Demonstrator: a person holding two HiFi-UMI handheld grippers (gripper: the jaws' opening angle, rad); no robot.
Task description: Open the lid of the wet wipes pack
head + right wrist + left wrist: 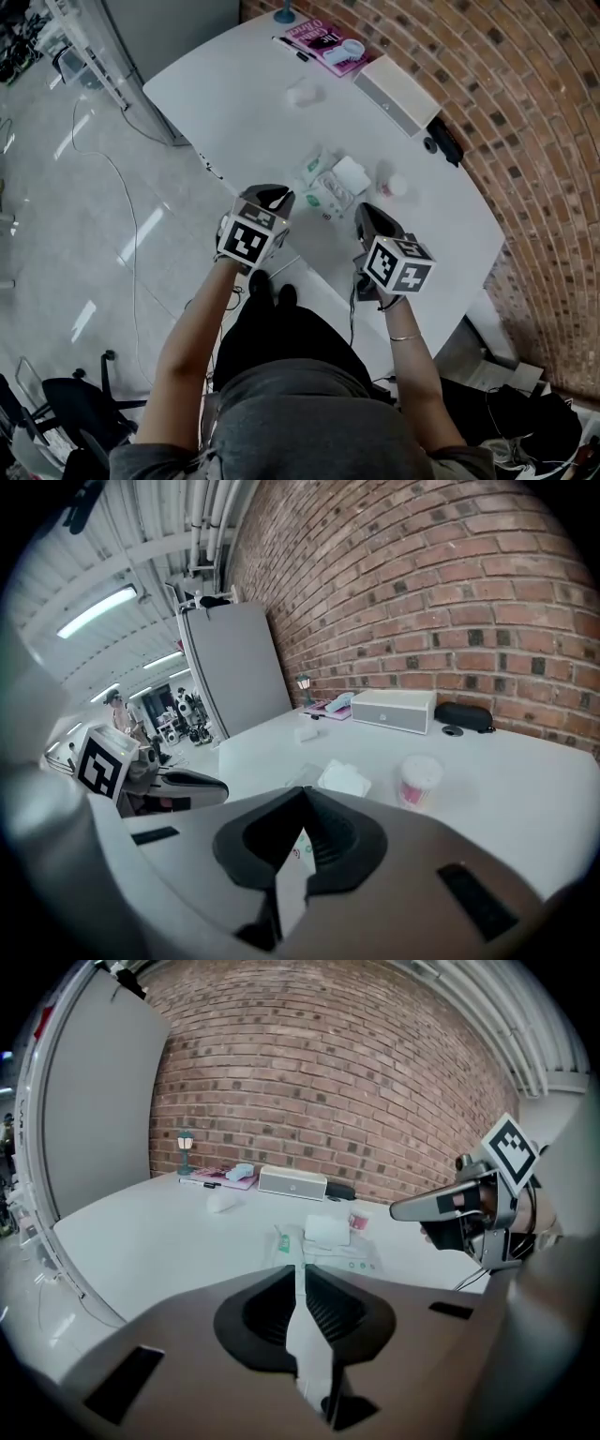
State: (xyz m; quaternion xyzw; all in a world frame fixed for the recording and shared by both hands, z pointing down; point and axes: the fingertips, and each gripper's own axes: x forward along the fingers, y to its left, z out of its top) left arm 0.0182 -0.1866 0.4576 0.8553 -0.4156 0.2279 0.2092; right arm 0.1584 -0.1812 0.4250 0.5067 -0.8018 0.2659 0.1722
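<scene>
The wet wipes pack (328,190) lies on the white table (234,112), its white lid (352,174) standing up at the far right end. In the left gripper view the wet wipes pack (323,1244) lies straight beyond the jaws; in the right gripper view the wet wipes pack (339,778) lies beyond and slightly right. My left gripper (275,198) hovers just short of the pack's left end, jaws a narrow slit apart with nothing between. My right gripper (367,217) hangs near the pack's right end, shut and empty. Neither touches the pack.
A small pink-and-white tub (392,185) stands right of the pack. Farther back are a white box (398,94), a black case (445,141), a pink book (323,42) and a white mouse (302,92). A brick wall (525,112) runs along the table's right side.
</scene>
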